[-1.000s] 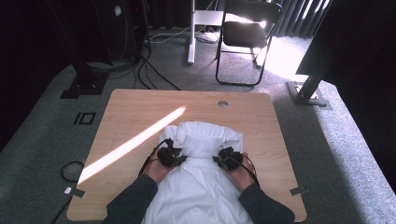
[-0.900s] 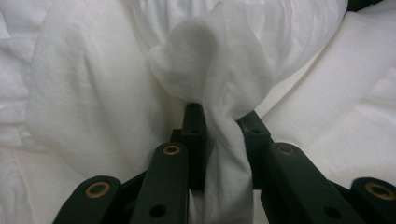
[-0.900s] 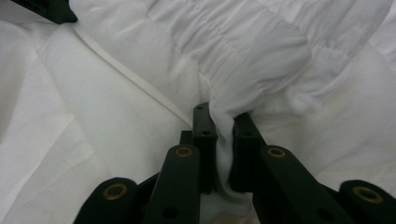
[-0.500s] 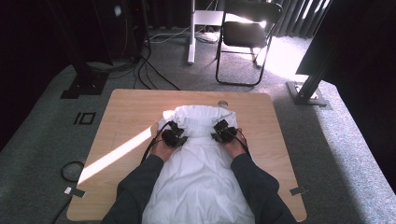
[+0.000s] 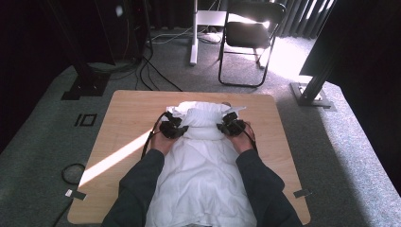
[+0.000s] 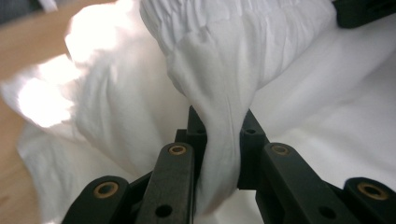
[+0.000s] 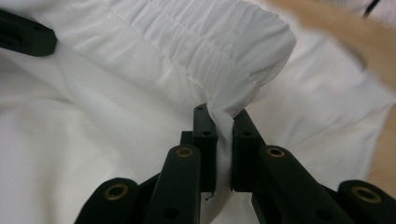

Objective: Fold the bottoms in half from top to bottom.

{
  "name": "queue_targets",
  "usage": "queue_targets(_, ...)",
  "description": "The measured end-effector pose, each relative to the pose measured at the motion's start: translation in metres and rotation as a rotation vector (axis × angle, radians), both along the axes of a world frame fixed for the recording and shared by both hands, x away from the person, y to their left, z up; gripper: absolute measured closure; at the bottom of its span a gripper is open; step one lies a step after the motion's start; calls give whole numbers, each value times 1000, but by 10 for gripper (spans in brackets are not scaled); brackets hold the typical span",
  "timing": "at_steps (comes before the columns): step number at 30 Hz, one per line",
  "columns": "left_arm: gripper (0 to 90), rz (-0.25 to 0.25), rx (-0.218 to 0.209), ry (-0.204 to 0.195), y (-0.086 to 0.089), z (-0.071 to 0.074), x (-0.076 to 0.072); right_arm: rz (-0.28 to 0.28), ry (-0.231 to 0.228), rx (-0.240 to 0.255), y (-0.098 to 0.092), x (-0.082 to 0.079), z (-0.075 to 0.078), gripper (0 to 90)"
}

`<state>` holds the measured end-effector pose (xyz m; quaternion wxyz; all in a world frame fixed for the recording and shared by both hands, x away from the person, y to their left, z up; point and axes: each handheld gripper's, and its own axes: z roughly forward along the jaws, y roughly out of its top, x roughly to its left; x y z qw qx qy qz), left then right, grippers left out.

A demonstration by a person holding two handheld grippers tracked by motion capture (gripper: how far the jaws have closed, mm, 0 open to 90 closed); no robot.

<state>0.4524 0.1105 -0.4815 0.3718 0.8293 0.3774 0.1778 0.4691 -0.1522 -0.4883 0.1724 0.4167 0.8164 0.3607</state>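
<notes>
White crumpled cloth garment (image 5: 203,161) is spread over the light wooden table (image 5: 127,113), running from the near edge up past the middle; a bunched fold of it is lifted at the far end, between the two grippers.

Left gripper (image 5: 171,128) is seen at the left side of that fold, held in a hand (image 5: 163,143) coming in from the near side. In the left gripper view the jaws are clamped on a pinched ridge of the white fabric (image 6: 219,140), which is squeezed between the pads and hangs down between them. These jaws have just been closing a bit further, with cloth between them.

Right gripper (image 5: 231,126) is seen at the right side of the fold, held in the other hand (image 5: 242,141). In the right gripper view the jaws are closed on a gathered, pleated edge of the same fabric (image 7: 223,119), with a thin strip of it pressed between the pads.

Both grippers are kept roughly level with each other, well apart, with the raised fold stretched between them. Dark sleeves (image 5: 142,184) are laid along both sides of the garment. A sunlit stripe (image 5: 113,158) is seen on the table left of the cloth. A black folding chair (image 5: 248,40) is placed on the grey carpet beyond the far edge.
</notes>
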Motion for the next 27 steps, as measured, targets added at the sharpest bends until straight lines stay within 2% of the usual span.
queue_targets(1,818,-11,-20,-31,1,12,-7,7,-21,11,-2,-4,8,834)
queue_targets(2,820,-19,-31,-49,2,20,-12,19,-62,22,-6,-12,22,834)
queue_targets(4,822,-47,-55,-107,2,41,-27,28,-125,22,-9,-24,42,835)
queue_targets(5,822,-66,-75,-150,2,56,-38,31,-159,25,-11,-32,54,835)
queue_targets(6,822,-75,-93,-171,3,63,-45,42,-208,34,-15,-43,71,835)
queue_targets(7,822,-92,-109,-194,4,73,-53,49,-231,40,-18,-48,79,835)
queue_targets(11,822,-159,-130,-277,5,99,-89,84,-321,76,-29,-78,110,835)
queue_targets(13,820,-178,-128,-284,5,101,-104,101,-340,78,-33,-96,116,835)
queue_targets(16,814,-194,-126,-245,4,87,-120,133,-320,57,-35,-116,107,835)
queue_targets(18,805,-199,-77,-207,2,66,-130,152,-282,39,-36,-128,90,834)
queue_targets(19,801,-209,-59,-170,2,50,-135,158,-268,25,-36,-133,83,834)
queue_targets(22,798,-217,-43,-69,2,13,-141,183,-186,-10,-34,-146,48,833)
queue_targets(24,798,-215,-29,25,0,-16,-142,192,-116,-29,-32,-151,21,832)
queue_targets(27,798,-219,41,87,-4,-44,-146,195,-41,-32,-29,-154,-8,831)
